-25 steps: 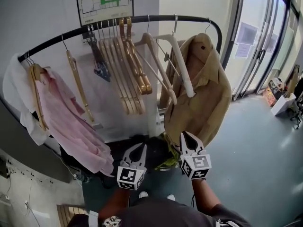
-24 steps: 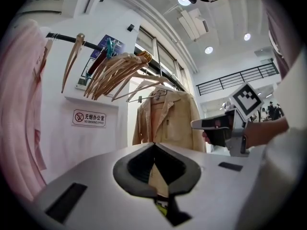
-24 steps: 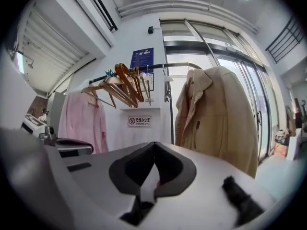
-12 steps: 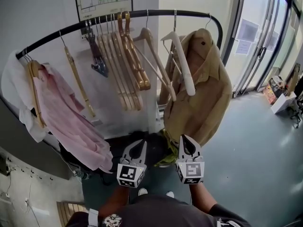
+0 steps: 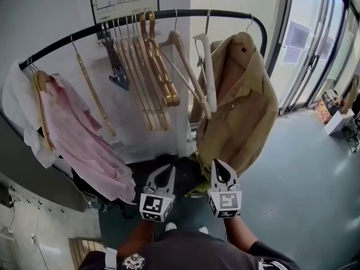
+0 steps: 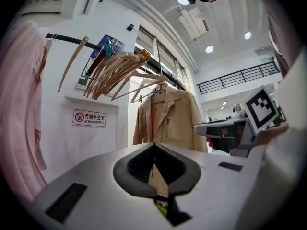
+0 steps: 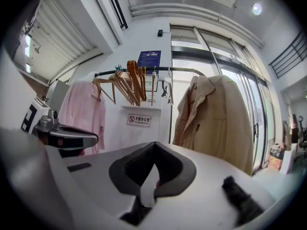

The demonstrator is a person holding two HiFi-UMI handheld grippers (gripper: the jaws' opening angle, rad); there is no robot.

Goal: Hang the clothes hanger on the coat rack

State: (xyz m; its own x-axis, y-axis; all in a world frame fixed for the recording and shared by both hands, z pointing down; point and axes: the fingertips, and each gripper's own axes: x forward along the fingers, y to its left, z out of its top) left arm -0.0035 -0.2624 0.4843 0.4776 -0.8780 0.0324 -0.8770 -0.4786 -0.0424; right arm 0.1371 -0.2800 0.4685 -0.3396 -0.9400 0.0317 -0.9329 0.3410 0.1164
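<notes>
A black curved coat rack rail [image 5: 169, 17] carries several wooden hangers [image 5: 152, 66], a cream hanger [image 5: 188, 75] and a white hanger [image 5: 208, 66] that hangs edge-on. A pink shirt [image 5: 79, 134] hangs at the left end and a tan jacket [image 5: 242, 106] at the right end. Low in the head view, my left gripper [image 5: 166, 169] and right gripper [image 5: 217, 165] sit side by side in front of the rack, well below the rail. Both point level at the rack. The left gripper [image 6: 154, 145] and the right gripper [image 7: 154, 143] are both shut with nothing between the jaws.
A white wall with a no-smoking sign [image 7: 139, 120] stands behind the rack. Dark and green things [image 5: 194, 184] lie on the floor under the rail. Glass doors [image 5: 315, 55] are at the right, with grey floor [image 5: 304, 196] before them. A white garment [image 5: 14, 100] hangs at the far left.
The white hanger on the rail has swung from a broad, tilted pose to hanging edge-on. My right gripper has rolled a little and drifted slightly left. The left gripper has kept still.
</notes>
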